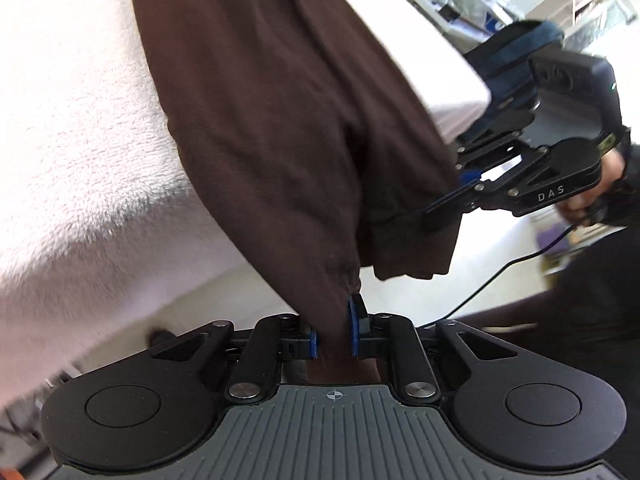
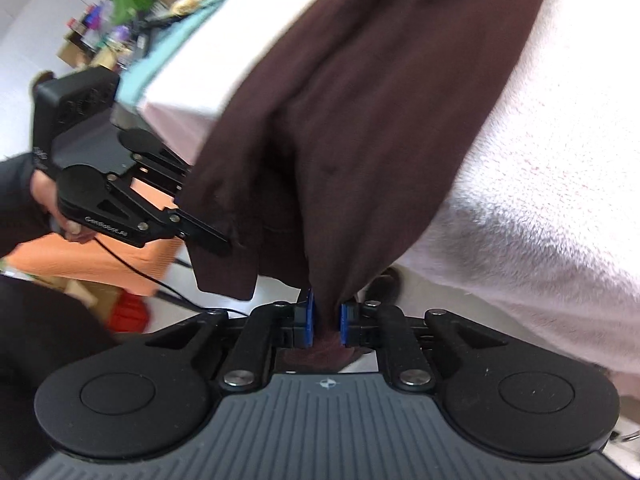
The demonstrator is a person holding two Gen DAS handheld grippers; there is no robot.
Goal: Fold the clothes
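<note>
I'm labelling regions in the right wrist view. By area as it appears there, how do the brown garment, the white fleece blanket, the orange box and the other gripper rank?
1. Brown garment and white fleece blanket: too alike to rank.
2. Left gripper.
3. Orange box; partly hidden, and farther away, so unsure.

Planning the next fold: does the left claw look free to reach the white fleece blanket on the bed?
Probably not yet. The left claw is shut on the brown cloth garment, though the white fleece blanket lies uncovered beside it.
</note>
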